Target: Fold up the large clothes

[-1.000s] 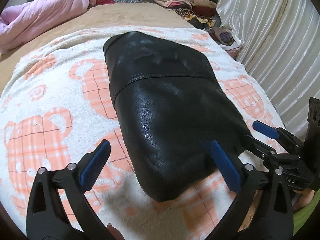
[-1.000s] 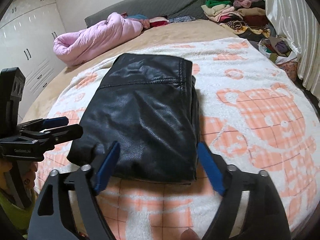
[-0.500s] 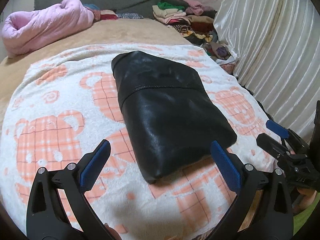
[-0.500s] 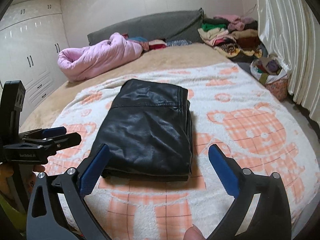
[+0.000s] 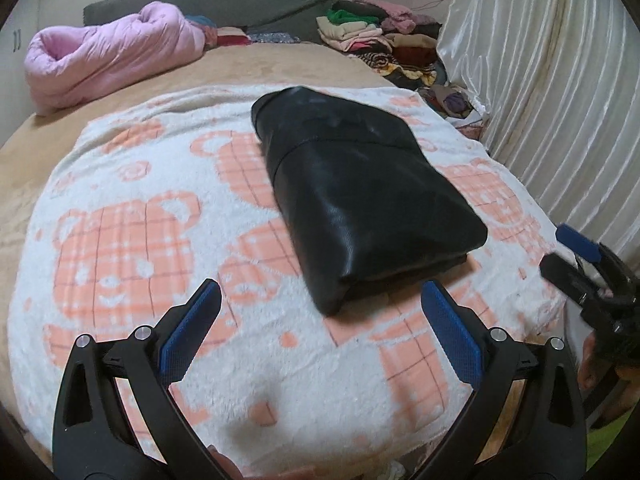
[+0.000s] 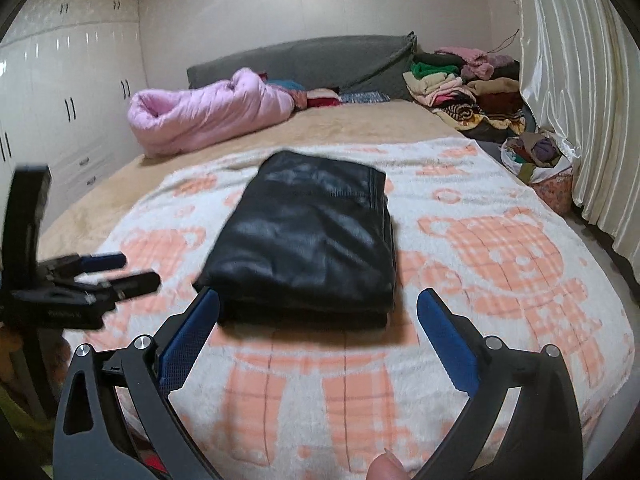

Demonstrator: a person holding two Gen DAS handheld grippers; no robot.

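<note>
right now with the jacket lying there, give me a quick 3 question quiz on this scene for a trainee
1. True or false: the black leather garment lies folded on the bear-print blanket.
2. Which gripper holds the garment? A) left gripper B) right gripper C) neither
3. Fill in: the rolled pink quilt lies near the grey ____.

Key: 1 true. 2 C, both stand open and clear of it. 3 headboard.
</note>
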